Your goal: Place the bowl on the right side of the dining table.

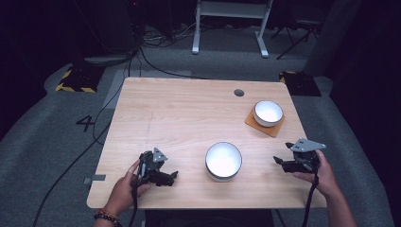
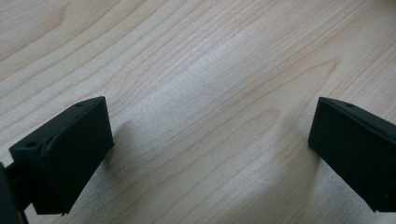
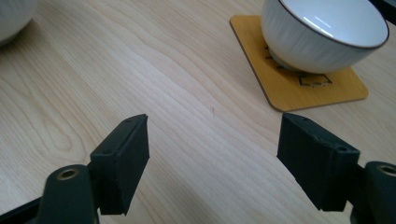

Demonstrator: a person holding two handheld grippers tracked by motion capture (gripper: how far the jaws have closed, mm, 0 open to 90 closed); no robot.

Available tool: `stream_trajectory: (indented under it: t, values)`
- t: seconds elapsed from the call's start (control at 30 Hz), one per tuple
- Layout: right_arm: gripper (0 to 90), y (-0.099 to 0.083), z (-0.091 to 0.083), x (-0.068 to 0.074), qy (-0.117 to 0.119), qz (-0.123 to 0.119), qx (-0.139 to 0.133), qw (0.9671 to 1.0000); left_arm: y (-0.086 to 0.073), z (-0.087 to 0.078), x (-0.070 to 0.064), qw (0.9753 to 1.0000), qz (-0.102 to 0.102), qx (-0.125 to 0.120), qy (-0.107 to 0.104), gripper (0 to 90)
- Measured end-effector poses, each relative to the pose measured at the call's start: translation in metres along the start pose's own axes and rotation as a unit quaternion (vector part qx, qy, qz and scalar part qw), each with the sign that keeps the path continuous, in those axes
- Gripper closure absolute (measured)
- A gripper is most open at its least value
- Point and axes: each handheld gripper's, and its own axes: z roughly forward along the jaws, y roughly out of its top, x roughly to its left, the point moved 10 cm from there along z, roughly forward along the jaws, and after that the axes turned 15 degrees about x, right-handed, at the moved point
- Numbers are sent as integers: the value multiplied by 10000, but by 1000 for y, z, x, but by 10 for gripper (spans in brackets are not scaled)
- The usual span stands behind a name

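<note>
Left gripper (image 1: pixel 158 177) rests near table's (image 1: pixel 189 109) front-left corner, jaws wide, empty. Big bowl (image 1: pixel 223 161) by front edge: likely ceramic, heavy, slick, breakable; grip rim wall. Small bowl (image 3: pixel 322 35) on coaster (image 3: pixel 299 86). Right gripper (image 1: pixel 288 163) open, empty.

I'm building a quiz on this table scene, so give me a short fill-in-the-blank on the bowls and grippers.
1. The smaller bowl stands on an orange ____.
2. The larger bowl rests directly on the wooden ____, between the two grippers.
3. The jaws of the left gripper and the right gripper are both ____, holding nothing.

Missing words: coaster; table; open
</note>
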Motion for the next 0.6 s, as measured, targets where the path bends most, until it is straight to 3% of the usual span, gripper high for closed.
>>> stream_trajectory:
  t: [0.4, 0.6]
  values:
    - [247, -44, 7, -15, 16, 407, 166, 9990, 0, 0, 0, 10000, 1, -2, -6, 0]
    - [245, -55, 7, -17, 122, 601, 133, 9980, 0, 0, 0, 10000, 1, 0, 0, 0]
